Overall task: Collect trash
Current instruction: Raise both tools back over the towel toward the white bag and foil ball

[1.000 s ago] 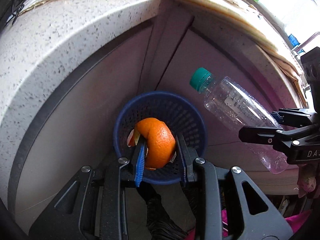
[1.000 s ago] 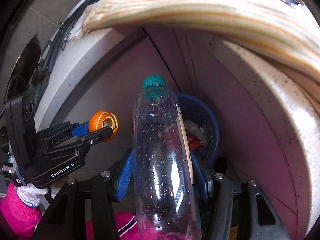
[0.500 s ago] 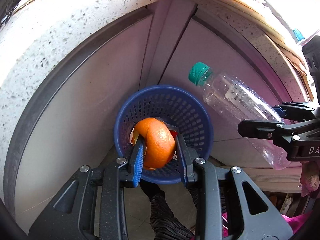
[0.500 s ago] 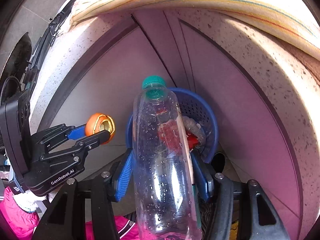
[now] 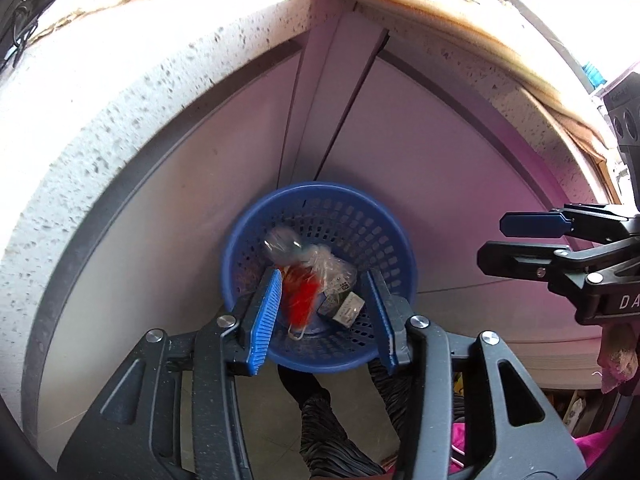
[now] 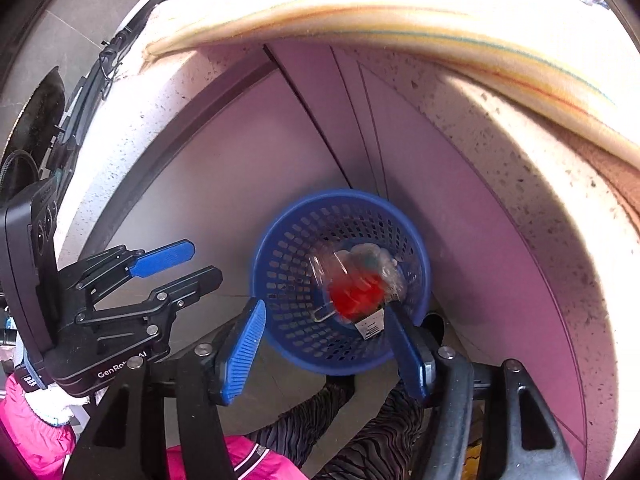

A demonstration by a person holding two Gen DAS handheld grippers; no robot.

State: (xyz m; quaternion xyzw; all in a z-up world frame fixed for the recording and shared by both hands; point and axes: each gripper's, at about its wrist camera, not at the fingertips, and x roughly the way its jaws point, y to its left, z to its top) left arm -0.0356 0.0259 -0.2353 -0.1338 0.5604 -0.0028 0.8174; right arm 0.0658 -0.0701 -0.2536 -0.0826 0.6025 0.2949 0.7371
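Between the left gripper's (image 5: 324,312) opening jaws: nothing gripped. Right gripper (image 6: 324,344): jaws likewise opening, empty. Below both: blue basket (image 5: 320,196) against the cabinet, containing a blurred clear bottle (image 6: 352,268), red wrapper (image 5: 300,300), small cartons. Advice: keep both grippers over the rim until the trash settles inside, then lift straight clear.
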